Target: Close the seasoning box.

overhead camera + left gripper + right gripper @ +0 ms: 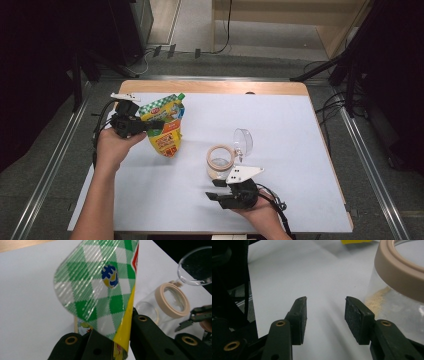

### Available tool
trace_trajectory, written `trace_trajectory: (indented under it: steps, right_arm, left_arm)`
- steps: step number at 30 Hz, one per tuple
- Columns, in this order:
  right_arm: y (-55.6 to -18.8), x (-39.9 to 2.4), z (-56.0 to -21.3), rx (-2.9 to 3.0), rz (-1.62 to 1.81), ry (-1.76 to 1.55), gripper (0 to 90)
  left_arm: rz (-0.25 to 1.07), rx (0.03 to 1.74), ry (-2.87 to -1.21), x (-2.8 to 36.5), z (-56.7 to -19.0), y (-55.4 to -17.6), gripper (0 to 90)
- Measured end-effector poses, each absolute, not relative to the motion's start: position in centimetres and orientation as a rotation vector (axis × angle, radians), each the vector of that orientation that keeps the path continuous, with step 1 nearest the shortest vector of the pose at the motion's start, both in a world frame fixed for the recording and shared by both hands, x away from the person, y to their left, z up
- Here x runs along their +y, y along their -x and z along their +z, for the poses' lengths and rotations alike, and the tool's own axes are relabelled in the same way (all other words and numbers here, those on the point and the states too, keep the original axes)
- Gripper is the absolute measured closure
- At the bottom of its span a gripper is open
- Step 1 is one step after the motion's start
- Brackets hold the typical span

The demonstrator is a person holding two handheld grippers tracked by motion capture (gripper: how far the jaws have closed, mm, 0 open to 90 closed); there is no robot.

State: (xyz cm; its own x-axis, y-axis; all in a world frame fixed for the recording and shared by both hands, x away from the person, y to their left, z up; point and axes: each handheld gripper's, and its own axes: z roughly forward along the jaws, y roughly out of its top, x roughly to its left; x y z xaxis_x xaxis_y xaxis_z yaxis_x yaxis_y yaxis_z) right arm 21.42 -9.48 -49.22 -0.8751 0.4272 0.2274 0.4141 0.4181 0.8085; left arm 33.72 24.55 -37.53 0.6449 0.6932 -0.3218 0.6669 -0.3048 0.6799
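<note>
Reaching in level, left tongs (150, 126) clamp the pouch (165, 127); right tongs (216, 189) rest apart.

Green-checked yellow pouch (164, 125) stands tilted at the table's left, pinched at its edge.

Green-and-white chequered, yellow-edged pouch (165, 127); clear jar (220, 162) with beige rim; white table (280, 130); black tongs (325, 320).

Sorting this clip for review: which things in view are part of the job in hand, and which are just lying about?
In the job:
- refill pouch, green-checked top, clamped in the left tongs
- clear jar with beige rim, hinged lid open, some powder inside
- right tongs, open and empty beside the jar

Lying about:
- cables on the floor
- white table cover, bare
</note>
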Motion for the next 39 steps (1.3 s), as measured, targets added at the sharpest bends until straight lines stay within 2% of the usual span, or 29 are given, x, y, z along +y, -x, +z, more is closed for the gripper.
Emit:
trace_trajectory:
  steps: [3,20,30,39]
  right_arm:
    - [-21.5,-9.2,-49.1,2.624,1.494,-0.82,49.8]
    - [-21.9,-5.7,-48.2,2.623,1.487,-0.75,50.5]
    - [-22.8,-3.0,-49.8,2.627,1.458,-0.737,58.4]
    - [-23.8,-3.0,-50.5,2.594,1.514,-0.826,71.2]
  left_arm:
    - [0.039,1.033,-2.025,24.5,-36.5,-32.8,90.0]
    - [-0.035,0.893,-2.066,22.4,-32.8,-28.6,90.0]
    - [-0.067,0.857,-2.089,21.8,-32.5,-27.4,90.0]
    - [-0.088,0.82,-2.109,20.9,-32.0,-26.2,90.0]
